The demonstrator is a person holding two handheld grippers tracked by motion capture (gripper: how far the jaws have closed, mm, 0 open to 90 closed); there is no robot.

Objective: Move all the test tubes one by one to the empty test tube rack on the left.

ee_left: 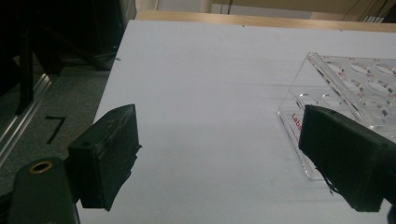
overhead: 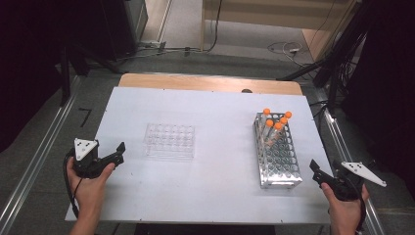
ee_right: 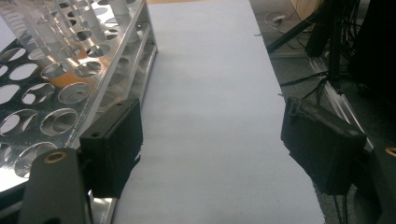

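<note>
The person held the left gripper (overhead: 119, 151) low over the near left edge of the white table (overhead: 215, 186), its jaws spread wide with nothing between them, and the clear plastic well rack (overhead: 169, 141) lay flat just ahead and to its right. The right gripper (overhead: 314, 171) hovered at the near right corner, jaws likewise wide apart and empty, just beside the near end of the metal tube rack (overhead: 279, 152). Five orange-capped tubes (overhead: 274, 128) stood clustered at that rack's far end.
</note>
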